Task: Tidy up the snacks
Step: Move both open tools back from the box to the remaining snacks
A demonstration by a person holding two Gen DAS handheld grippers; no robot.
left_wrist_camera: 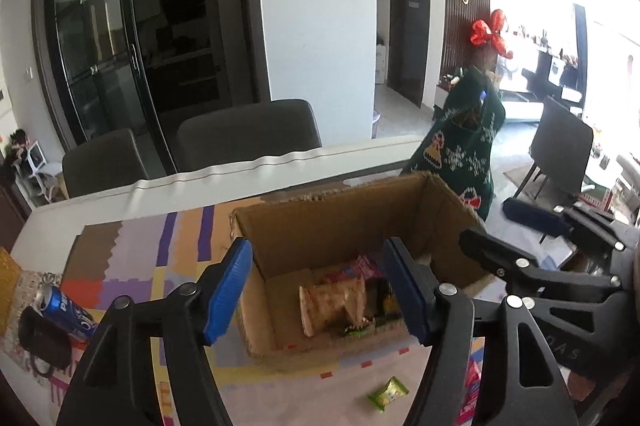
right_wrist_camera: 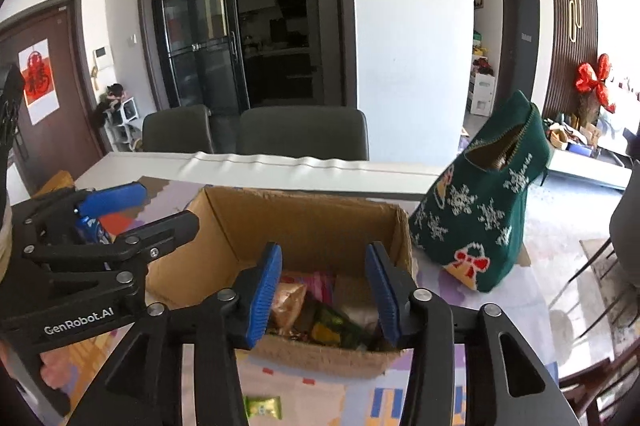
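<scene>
An open cardboard box (left_wrist_camera: 340,222) stands on the colourful mat and holds several snack packets, among them a beige one (left_wrist_camera: 332,302) and a pink one (left_wrist_camera: 360,266). My left gripper (left_wrist_camera: 318,252) hovers over the box's near side, open, with nothing between its blue pads. My right gripper (right_wrist_camera: 323,252) hangs beside it over the same box (right_wrist_camera: 312,222), also open and empty. Each gripper shows in the other's view, the right gripper (left_wrist_camera: 508,232) and the left gripper (right_wrist_camera: 170,206). A small green packet (left_wrist_camera: 388,392) lies on the mat in front of the box.
A green knitted Christmas bag (right_wrist_camera: 480,218) stands open right of the box. A blue Pepsi can (left_wrist_camera: 66,310) and a dark mug (left_wrist_camera: 44,342) sit at the left. A pink packet (left_wrist_camera: 470,386) lies near right. Two grey chairs (right_wrist_camera: 304,132) stand behind the table.
</scene>
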